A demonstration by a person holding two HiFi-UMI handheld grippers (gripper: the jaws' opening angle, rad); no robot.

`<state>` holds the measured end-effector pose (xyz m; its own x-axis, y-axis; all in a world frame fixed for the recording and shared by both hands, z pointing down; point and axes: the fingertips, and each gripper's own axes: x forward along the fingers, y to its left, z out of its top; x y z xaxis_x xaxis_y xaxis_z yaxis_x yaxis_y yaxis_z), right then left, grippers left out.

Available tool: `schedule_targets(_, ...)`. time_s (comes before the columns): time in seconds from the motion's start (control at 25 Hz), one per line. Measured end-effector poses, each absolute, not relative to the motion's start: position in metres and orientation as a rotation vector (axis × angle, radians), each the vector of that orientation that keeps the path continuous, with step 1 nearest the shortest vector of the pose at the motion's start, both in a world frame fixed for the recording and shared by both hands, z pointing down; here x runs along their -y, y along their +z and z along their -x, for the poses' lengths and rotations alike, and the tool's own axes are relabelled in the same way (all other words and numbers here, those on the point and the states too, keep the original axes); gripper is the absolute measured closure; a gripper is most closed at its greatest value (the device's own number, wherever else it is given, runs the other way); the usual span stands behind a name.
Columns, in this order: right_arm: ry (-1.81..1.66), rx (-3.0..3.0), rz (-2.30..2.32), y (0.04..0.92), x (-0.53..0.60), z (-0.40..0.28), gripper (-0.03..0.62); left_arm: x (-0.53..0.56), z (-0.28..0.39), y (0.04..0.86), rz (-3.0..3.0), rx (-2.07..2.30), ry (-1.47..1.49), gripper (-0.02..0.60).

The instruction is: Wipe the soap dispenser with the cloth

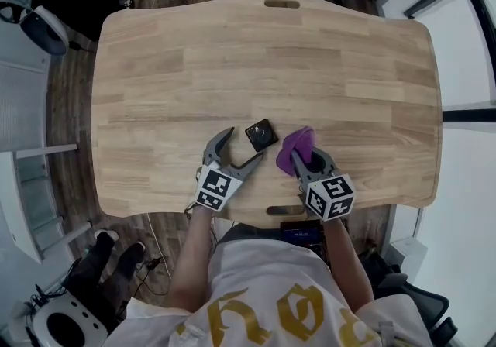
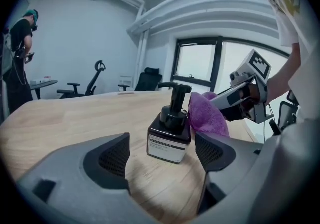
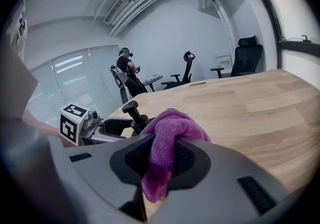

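Note:
A black soap dispenser with a pump head and a white label stands upright on the wooden table, near its front edge. In the left gripper view the soap dispenser stands just beyond my wide-open jaws, and neither pad touches it. My left gripper sits just to the bottle's near left. My right gripper is shut on a purple cloth, which bunches right of the bottle. In the right gripper view the cloth hangs pinched between the pads, with the pump head behind it.
Office chairs and a small desk stand beyond the far edge of the table. A person stands at the far left of the room. A window fills the far wall. The table has a slot handle at its far edge.

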<state>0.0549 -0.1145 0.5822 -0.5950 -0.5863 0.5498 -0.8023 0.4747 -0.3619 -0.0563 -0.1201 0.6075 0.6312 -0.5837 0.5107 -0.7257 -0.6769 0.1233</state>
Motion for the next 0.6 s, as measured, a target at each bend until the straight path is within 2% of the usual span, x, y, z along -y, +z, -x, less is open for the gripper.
schedule_targets(0.6, 0.902, 2.35, -1.13, 0.6, 0.124, -0.054, 0.533, 0.129, 0.026, 0.625, -2.727, 0.938, 0.805, 0.189)
